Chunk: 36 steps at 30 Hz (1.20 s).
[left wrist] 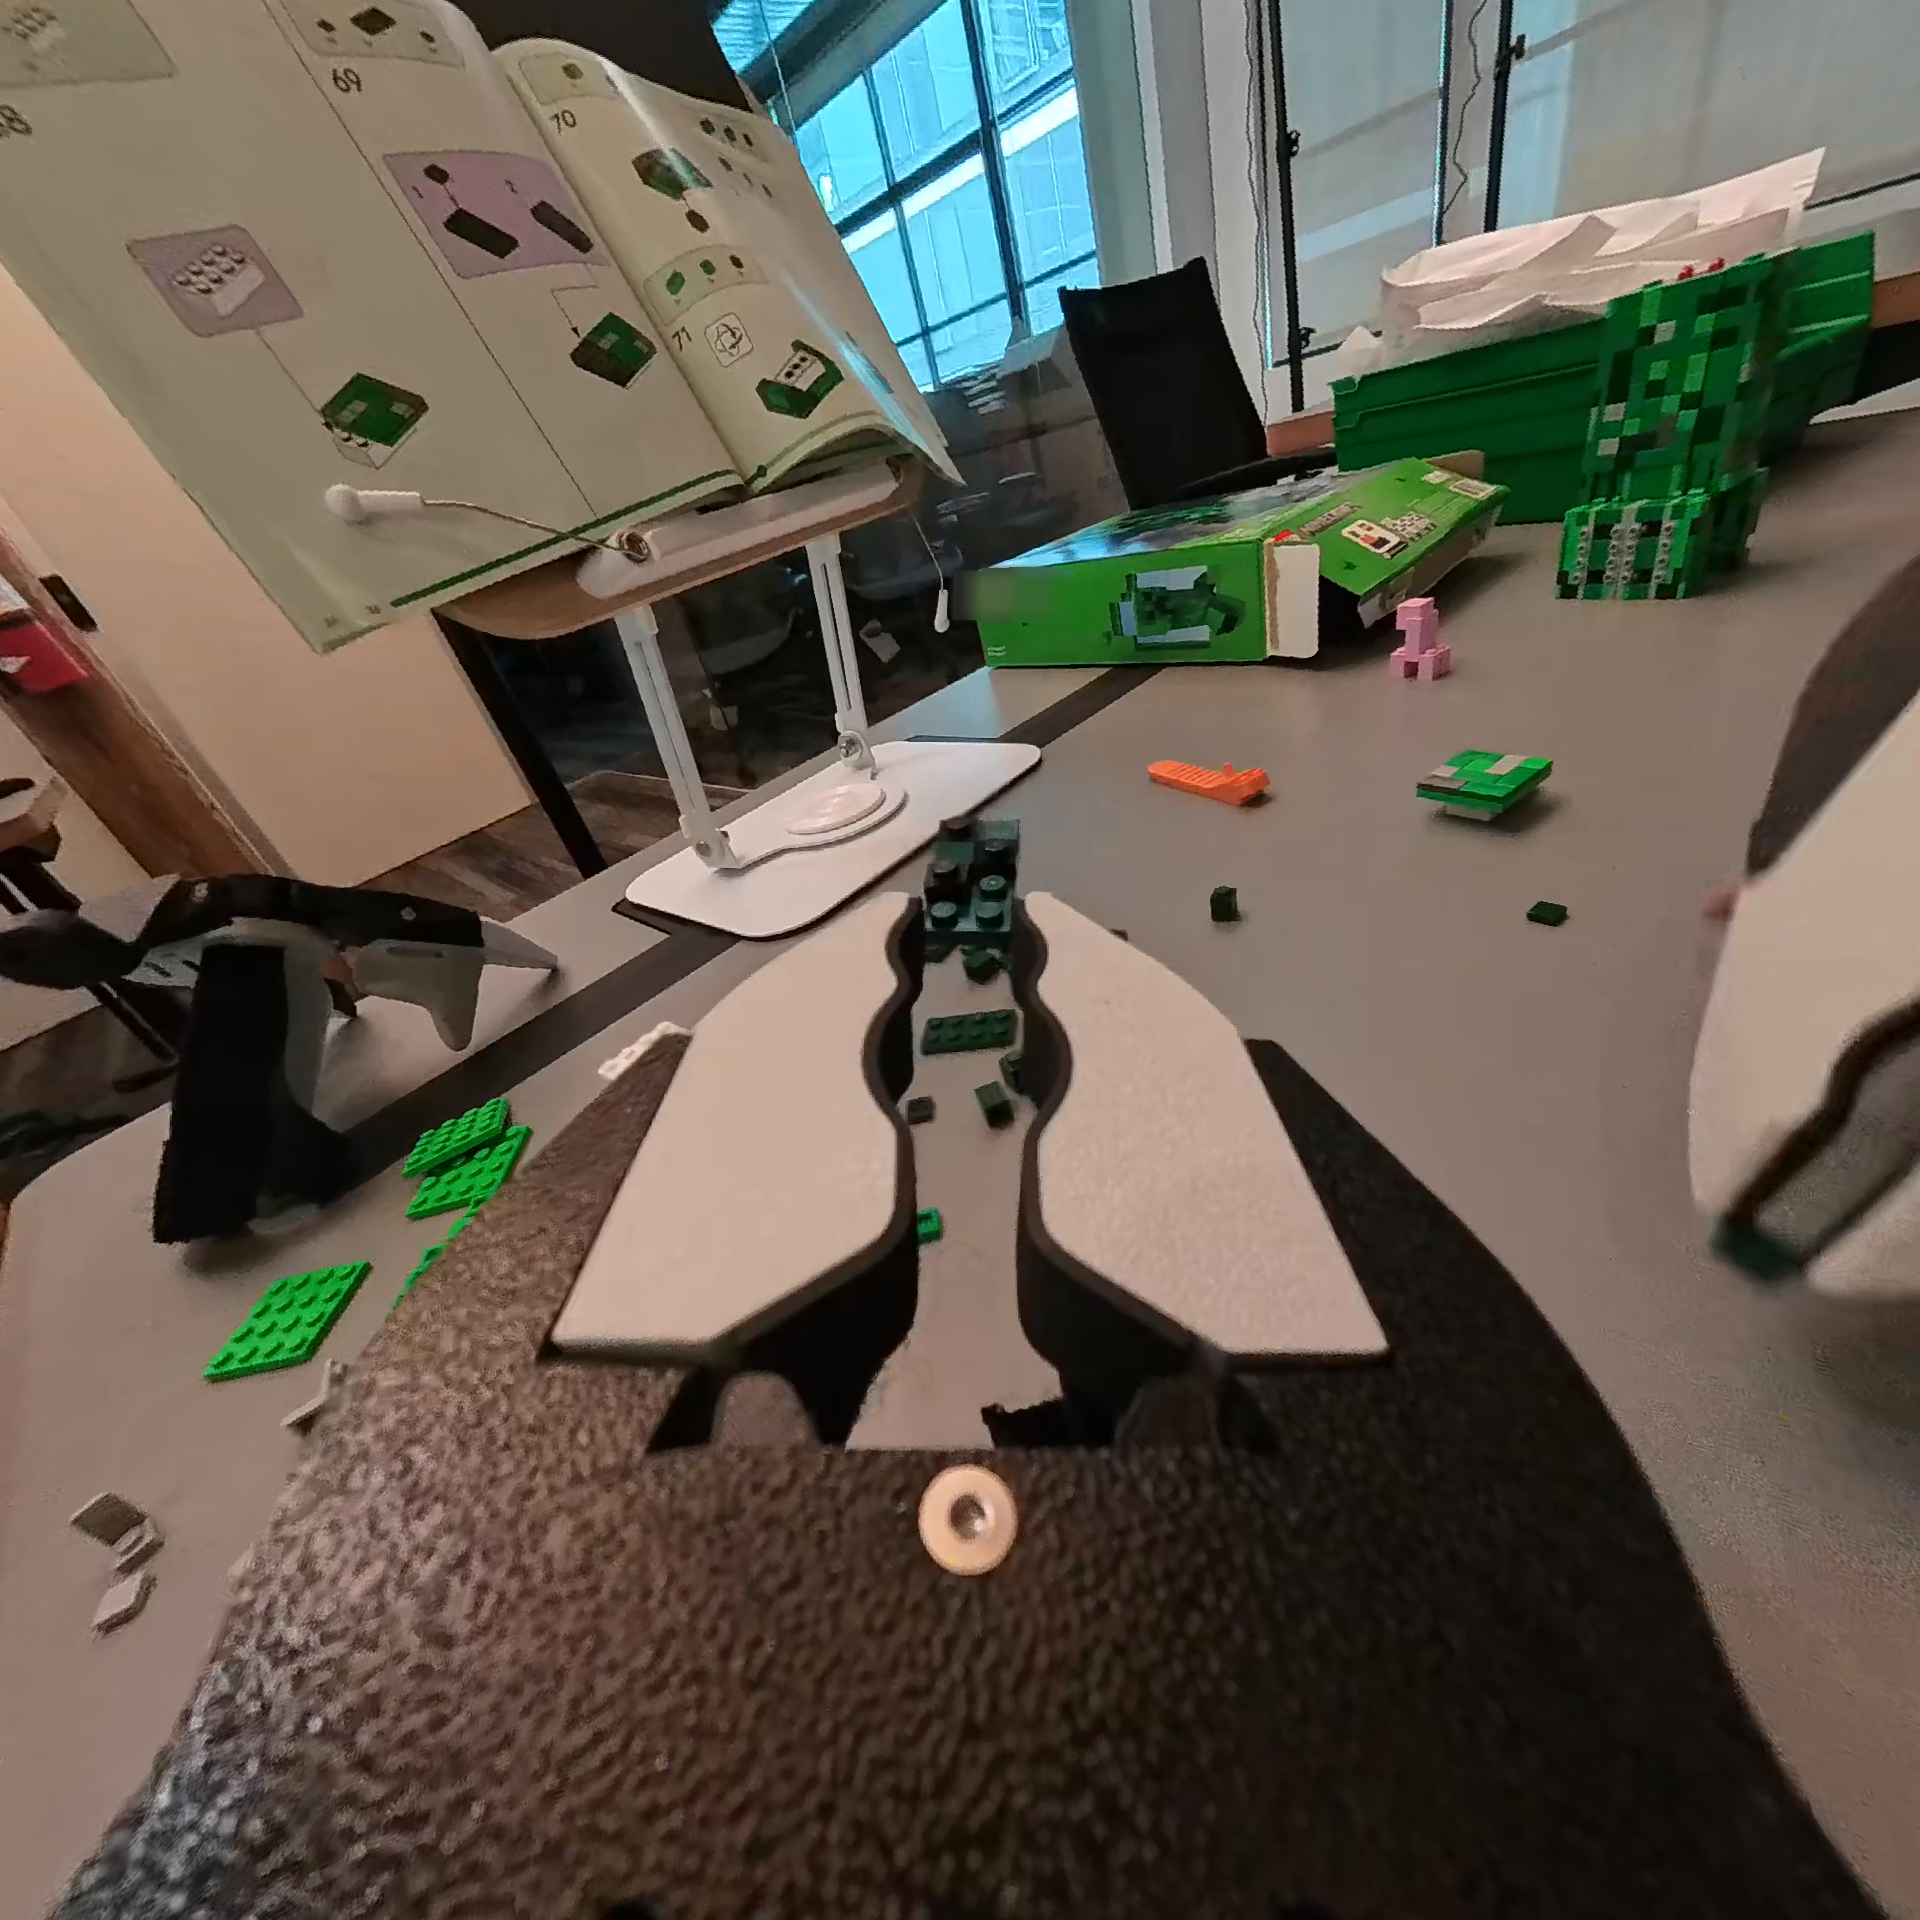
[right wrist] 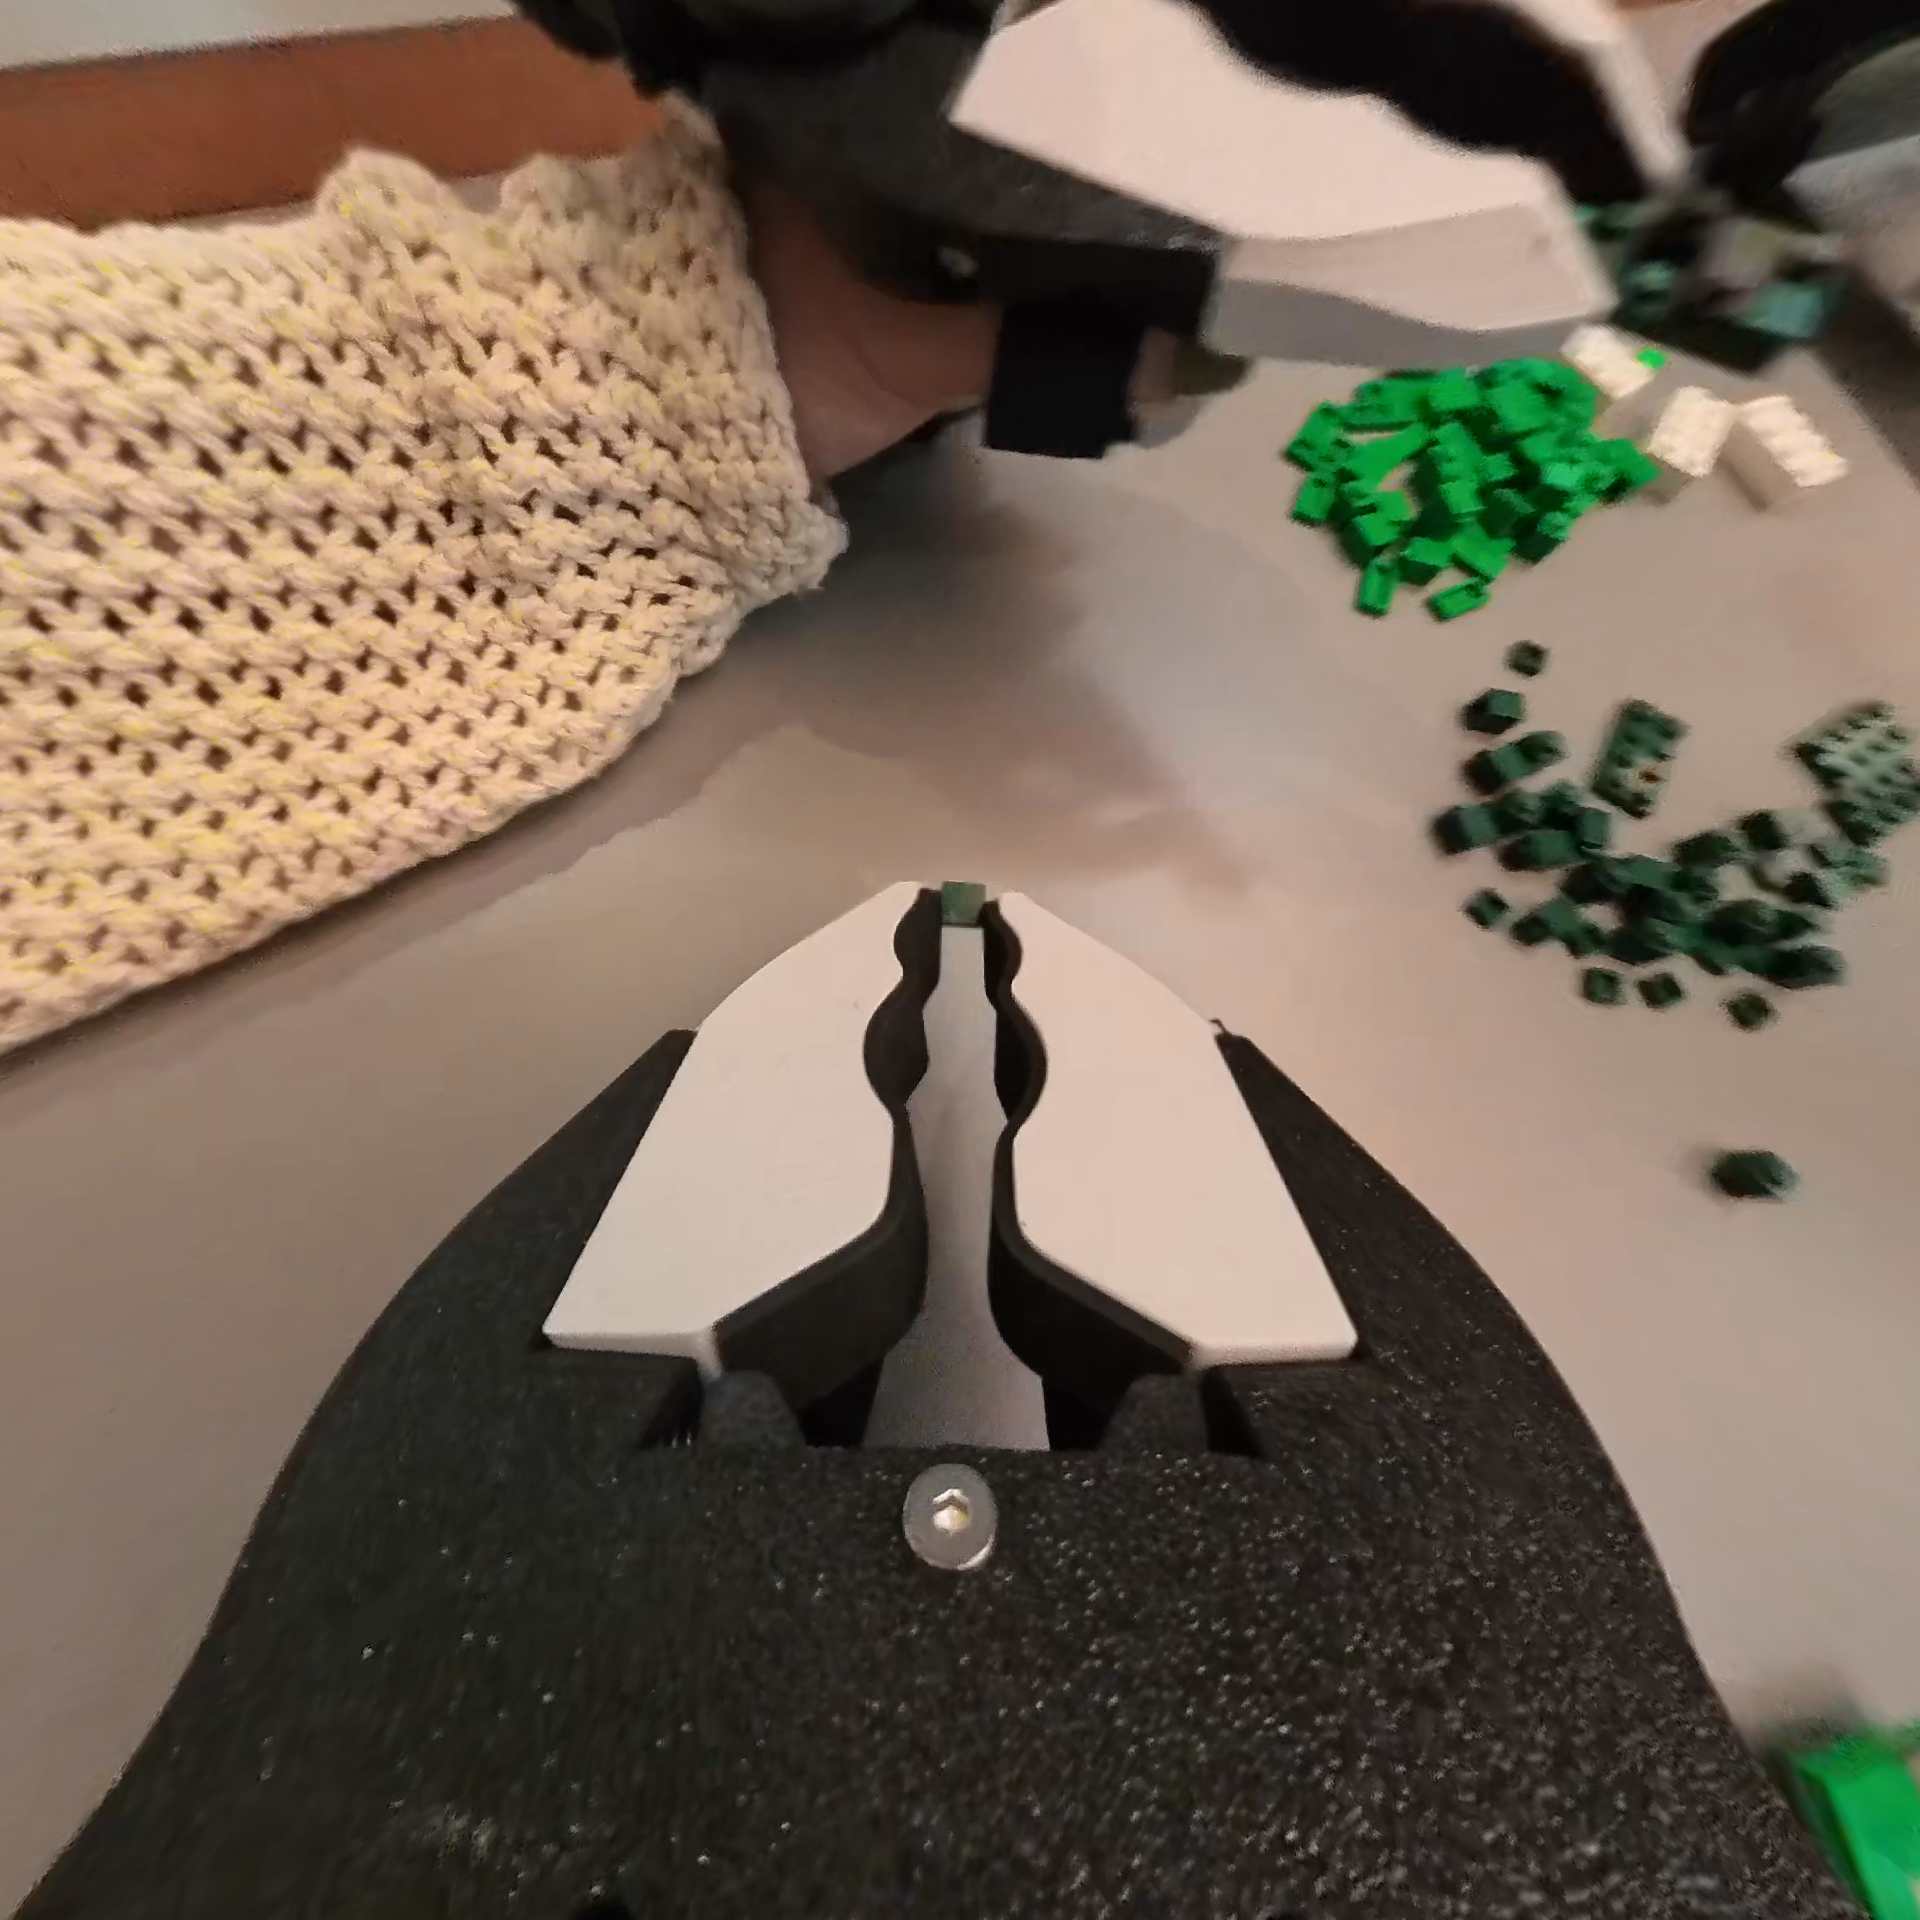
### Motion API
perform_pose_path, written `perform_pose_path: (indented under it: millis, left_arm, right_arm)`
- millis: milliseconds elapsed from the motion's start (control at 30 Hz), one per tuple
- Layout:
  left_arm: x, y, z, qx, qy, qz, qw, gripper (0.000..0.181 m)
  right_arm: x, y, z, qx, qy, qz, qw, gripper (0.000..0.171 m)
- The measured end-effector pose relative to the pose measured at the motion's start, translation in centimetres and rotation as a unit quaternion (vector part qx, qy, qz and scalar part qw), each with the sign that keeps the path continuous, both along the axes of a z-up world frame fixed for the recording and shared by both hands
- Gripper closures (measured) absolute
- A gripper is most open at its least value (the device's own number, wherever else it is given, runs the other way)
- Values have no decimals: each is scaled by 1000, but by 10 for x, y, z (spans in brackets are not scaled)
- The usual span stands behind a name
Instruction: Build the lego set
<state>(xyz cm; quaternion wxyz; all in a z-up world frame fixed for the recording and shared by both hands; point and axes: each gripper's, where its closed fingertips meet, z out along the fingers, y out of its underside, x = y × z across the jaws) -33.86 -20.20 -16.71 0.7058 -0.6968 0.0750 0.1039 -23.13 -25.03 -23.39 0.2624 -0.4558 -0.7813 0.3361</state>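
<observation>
Grey surface (left wrist: 1351, 1039) in an office, with an instruction book (left wrist: 416, 260) propped on a stand by the windows and green bricks scattered all over. Right tool (right wrist: 961, 902) is nearly closed, pinching one tiny dark green brick (right wrist: 961, 900) right at its tips, up off the surface. Left tool (left wrist: 966, 914) is slightly open with nothing gripped; a little dark green stack (left wrist: 971, 883) sits just past its tips. My guess is that piece weighs basically nothing: hard, slick plastic, so it'll squirt out or twist if squeezed off-centre. Best held on two flat opposite sides, studs left clear. Loose dark pile (right wrist: 1662, 883) is off to the right.
</observation>
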Motion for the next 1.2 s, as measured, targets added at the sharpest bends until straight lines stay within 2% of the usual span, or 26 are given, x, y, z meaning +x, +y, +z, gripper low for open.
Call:
perform_pose_path:
  millis: [200,300,433,633,767,933,1067,1200]
  left_arm:
    - [-5,-6,1,11,-1,14,1000,166]
    - [-4,-4,-2,0,-2,11,1000,166]
    - [1,1,-4,-4,1,1,1000,166]
    - [35,18,-3,-13,24,-41,999,166]
    - [83,37,0,-16,29,-88,996,166]
    - [141,66,-8,-39,42,-152,987,166]
    - [156,90,-16,-58,26,-146,987,166]
    - [172,105,-23,-68,30,-186,980,166]
  right_arm:
    - [28,57,30,10,35,-36,999,164]
    - [45,88,36,32,49,-64,996,164]
    - [68,122,40,15,65,-105,992,164]
    - [86,155,54,4,104,-127,987,164]
    - [90,164,64,-12,125,-100,987,164]
    - [84,162,80,-2,144,-25,989,164]
    - [83,157,88,-6,152,30,988,164]
    - [86,164,80,6,140,40,989,164]
